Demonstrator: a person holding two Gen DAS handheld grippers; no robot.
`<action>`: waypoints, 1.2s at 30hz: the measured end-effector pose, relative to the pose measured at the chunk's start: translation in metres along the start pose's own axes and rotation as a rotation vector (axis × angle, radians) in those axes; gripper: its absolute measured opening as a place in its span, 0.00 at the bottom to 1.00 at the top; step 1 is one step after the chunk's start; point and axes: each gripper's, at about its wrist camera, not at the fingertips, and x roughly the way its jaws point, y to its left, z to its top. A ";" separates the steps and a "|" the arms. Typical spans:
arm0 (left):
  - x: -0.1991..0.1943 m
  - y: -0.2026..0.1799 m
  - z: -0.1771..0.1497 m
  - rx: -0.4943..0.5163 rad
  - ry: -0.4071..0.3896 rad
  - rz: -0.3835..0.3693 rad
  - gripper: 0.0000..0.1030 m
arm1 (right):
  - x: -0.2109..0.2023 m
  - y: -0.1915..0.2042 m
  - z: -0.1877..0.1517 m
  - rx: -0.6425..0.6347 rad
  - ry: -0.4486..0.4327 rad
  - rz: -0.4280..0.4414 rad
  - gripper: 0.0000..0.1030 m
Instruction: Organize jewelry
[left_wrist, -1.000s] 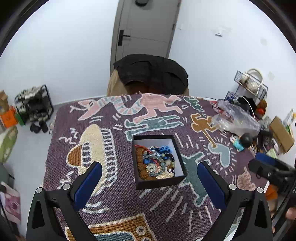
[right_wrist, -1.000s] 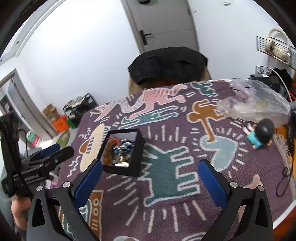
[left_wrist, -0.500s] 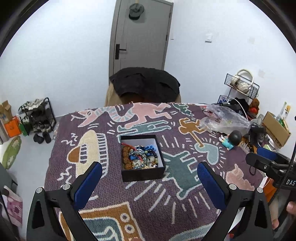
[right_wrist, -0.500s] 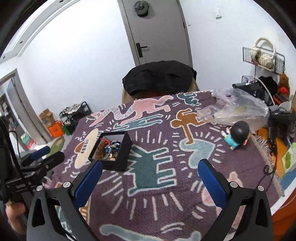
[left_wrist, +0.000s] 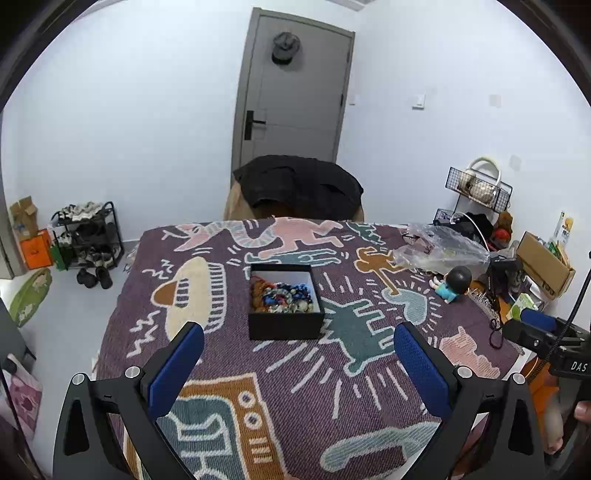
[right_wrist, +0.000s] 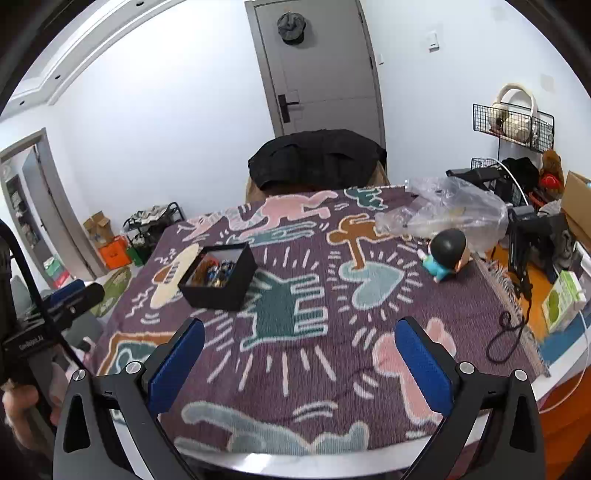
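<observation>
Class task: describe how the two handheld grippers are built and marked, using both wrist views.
Left gripper and right gripper match: black angular arms with silver bolts and blue textured pads. Each body carries white lettering and a black cable.

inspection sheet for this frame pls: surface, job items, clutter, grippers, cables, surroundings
Surface: table under a patterned woven cloth, flat.
Job's things: open black box mid-table, beaded jewelry piled inside; nothing laid out beside it.
Clutter: clear plastic bag and a small figurine on the right side of the cloth.
Grippers: left gripper open, empty, above the near edge; right gripper open, empty.
Cables: thin black cable looped over the cloth's right fringe.
Surroundings: grey door, shoe rack, wire shelf.
</observation>
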 end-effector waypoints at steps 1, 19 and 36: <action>-0.003 0.001 -0.004 -0.001 -0.008 0.001 1.00 | 0.000 0.000 -0.004 0.000 0.003 0.000 1.00; -0.007 0.015 -0.022 0.001 -0.023 0.050 1.00 | 0.004 0.003 -0.021 -0.012 -0.041 -0.007 1.00; -0.018 0.014 -0.018 0.006 -0.052 0.067 1.00 | -0.001 0.000 -0.017 -0.006 -0.065 -0.023 1.00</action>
